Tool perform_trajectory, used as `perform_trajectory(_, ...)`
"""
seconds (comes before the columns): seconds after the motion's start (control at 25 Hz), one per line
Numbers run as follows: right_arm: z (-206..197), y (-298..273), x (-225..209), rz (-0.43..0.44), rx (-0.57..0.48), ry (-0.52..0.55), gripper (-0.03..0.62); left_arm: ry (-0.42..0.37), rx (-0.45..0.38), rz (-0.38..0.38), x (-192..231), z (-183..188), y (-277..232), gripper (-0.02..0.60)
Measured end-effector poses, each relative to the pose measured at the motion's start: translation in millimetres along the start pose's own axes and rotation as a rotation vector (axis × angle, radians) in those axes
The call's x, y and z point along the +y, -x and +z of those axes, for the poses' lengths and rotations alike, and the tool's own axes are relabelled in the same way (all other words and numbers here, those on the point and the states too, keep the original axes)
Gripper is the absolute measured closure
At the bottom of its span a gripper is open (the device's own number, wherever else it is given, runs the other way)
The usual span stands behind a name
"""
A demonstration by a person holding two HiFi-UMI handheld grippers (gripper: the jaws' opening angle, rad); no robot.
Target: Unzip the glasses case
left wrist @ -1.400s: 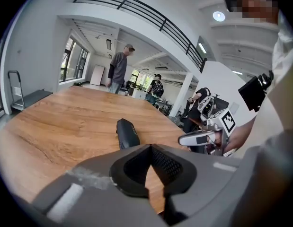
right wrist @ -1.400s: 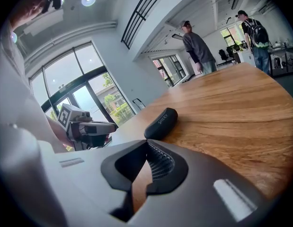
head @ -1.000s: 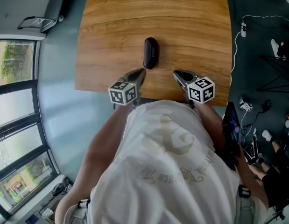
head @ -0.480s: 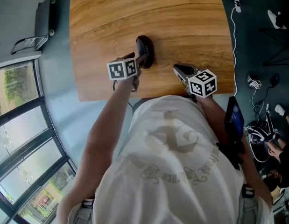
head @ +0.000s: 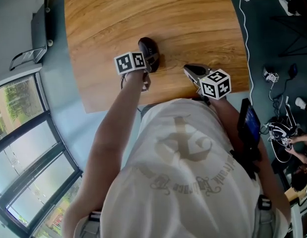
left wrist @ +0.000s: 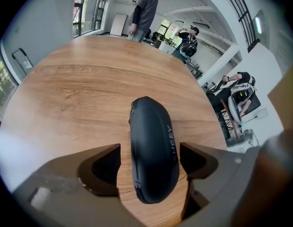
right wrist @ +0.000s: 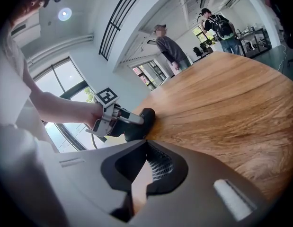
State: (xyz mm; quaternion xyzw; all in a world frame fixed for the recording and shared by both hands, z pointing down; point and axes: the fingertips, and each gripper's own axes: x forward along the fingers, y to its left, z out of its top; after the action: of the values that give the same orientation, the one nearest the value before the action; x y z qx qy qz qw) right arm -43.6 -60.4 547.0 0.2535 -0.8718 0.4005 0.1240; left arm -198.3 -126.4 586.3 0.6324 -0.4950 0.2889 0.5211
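Observation:
A black oval glasses case (left wrist: 153,150) lies shut on the wooden table (head: 193,14), near its front edge. My left gripper (left wrist: 150,164) points steeply down over the case. Its jaws have just been opening and now stand wide, one on each side of the case's near end, with a gap on the left and the right pad very close to it. In the head view the case (head: 149,48) shows just past the left gripper (head: 147,63). My right gripper (head: 192,72) is shut and empty, low over the table edge to the right of the case (right wrist: 142,119).
The table's front edge (head: 168,95) runs just before my body. Several people (left wrist: 146,11) stand past the far end of the table. Windows (head: 24,133) lie to the left, and cables and gear (head: 279,133) are on the floor to the right.
The left gripper has moved forward from the table edge to the case, tipped downward, and opened from shut to wide around it. The right gripper has stayed in place.

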Motion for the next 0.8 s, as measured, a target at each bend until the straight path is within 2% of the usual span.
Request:
perform_trajectory(0.2,-4,0,2,0.001,-0.002,-0.015,0.585,-0.044,0.018,0.015,-4,0,-3,0.21)
perform_trajectory(0.52,-6,-1,0,-0.007,-0.003,-0.032,0.585,-0.072,0.083,-0.042,-12,-1,-13,0.252)
perform_trajectory(0.64,-5,-1,-2,-0.009,-0.002,-0.031,0.586,-0.012,0.071,-0.099,-14,-4,-11,0.259)
perform_trajectory(0.8,-6,-2,1,-0.001,0.011,-0.005,0.585,0.148,-0.001,-0.27,-36,-9,-4,0.261)
